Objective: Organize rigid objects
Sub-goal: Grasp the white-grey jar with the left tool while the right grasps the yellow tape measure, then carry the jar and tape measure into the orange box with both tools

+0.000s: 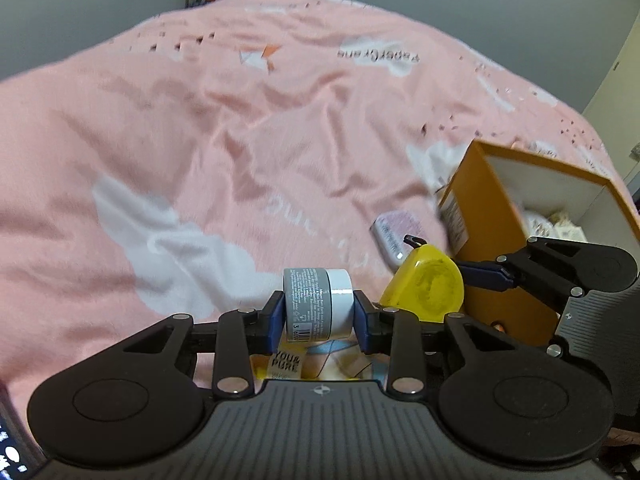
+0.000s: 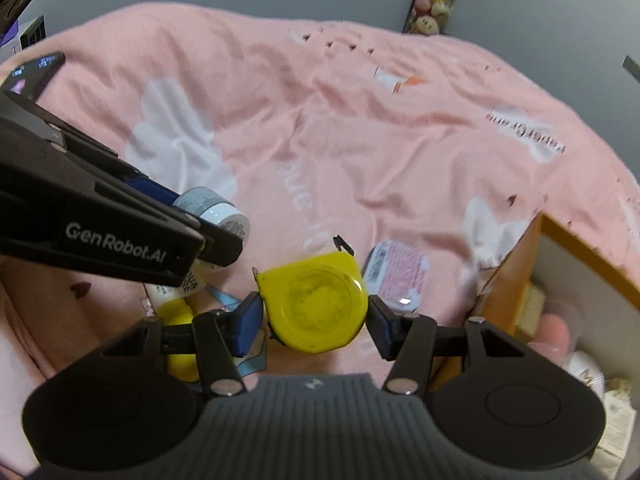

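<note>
My left gripper (image 1: pixel 318 314) is shut on a small grey jar with a white lid (image 1: pixel 318 300), held sideways above the pink bedspread (image 1: pixel 200 140). The same jar (image 2: pixel 216 210) shows at the left of the right wrist view, clamped in the left gripper (image 2: pixel 208 220). My right gripper (image 2: pixel 314 320) is shut on a yellow tape measure (image 2: pixel 320 304), lifted off the bed. That tape measure (image 1: pixel 424 284) also appears just right of the jar, with the right gripper's blue fingers (image 1: pixel 486 276) behind it.
An open orange box (image 1: pixel 480 208) with a white inside holds several items at the right. A pink-labelled packet (image 2: pixel 396 276) lies on the bed before it. A yellow-capped tube (image 2: pixel 180 320) and other small items lie under the grippers.
</note>
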Tool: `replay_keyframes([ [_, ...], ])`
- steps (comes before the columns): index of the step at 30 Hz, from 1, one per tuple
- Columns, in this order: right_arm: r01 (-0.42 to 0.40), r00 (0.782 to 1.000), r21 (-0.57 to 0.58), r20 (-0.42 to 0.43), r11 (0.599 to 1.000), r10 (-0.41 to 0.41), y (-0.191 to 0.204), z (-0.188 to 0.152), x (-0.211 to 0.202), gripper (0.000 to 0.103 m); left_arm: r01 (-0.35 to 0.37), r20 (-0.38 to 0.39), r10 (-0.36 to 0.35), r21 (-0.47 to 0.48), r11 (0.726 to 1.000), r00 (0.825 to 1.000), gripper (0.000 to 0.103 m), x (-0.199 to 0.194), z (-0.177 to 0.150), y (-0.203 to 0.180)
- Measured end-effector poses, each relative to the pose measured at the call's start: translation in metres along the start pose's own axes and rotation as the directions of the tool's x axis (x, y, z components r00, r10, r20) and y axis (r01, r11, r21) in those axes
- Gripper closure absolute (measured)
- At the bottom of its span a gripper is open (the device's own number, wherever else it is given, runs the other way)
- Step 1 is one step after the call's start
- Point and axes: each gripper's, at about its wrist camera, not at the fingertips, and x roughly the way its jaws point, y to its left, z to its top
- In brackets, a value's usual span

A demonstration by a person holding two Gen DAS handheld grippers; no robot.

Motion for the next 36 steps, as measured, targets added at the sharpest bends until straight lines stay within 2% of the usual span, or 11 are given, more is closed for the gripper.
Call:
replay_keyframes([
  [11, 0.073, 0.992, 0.045, 0.104, 0.996, -0.077, -0.029, 0.013, -0.061, 0.047, 0.082, 0.109, -0.083, 0.017, 0.996, 0.991, 0.064, -0.033, 0.019, -0.027],
  [15, 0.101, 0.989, 0.079, 0.096, 0.992, -0.108, -0.053, 0.013, -0.083, 0.047, 0.149, 0.126, -0.152, 0.039, 0.988, 0.980, 0.064, -0.039, 0.029, -0.046],
  [20, 0.083, 0.994, 0.168, 0.057, 0.982, -0.094, -0.095, 0.006, -0.103, 0.047, 0.248, 0.120, -0.260, 0.106, 0.963, 0.958, 0.064, -0.040, 0.040, -0.079],
  [23, 0.094, 0.995, 0.199, 0.008, 0.975, -0.098, -0.118, -0.002, -0.110, 0.047, 0.309, 0.084, -0.323, 0.151, 0.939, 0.942, 0.064, -0.033, 0.044, -0.103],
  [27, 0.110, 0.992, 0.259, -0.090, 0.960, -0.089, -0.149, -0.021, -0.111, 0.047, 0.387, 0.000, -0.394, 0.188, 0.903, 0.919, 0.064, -0.013, 0.047, -0.135],
  [32, 0.146, 0.968, 0.287, -0.238, 0.947, -0.077, -0.185, -0.050, -0.098, 0.047, 0.461, -0.122, -0.445, 0.185, 0.868, 0.887, 0.064, 0.020, 0.042, -0.169],
  [36, 0.152, 0.942, 0.328, -0.334, 0.932, -0.036, -0.211, -0.073, -0.086, 0.047, 0.489, -0.215, -0.449, 0.199, 0.849, 0.867, 0.064, 0.042, 0.035, -0.186],
])
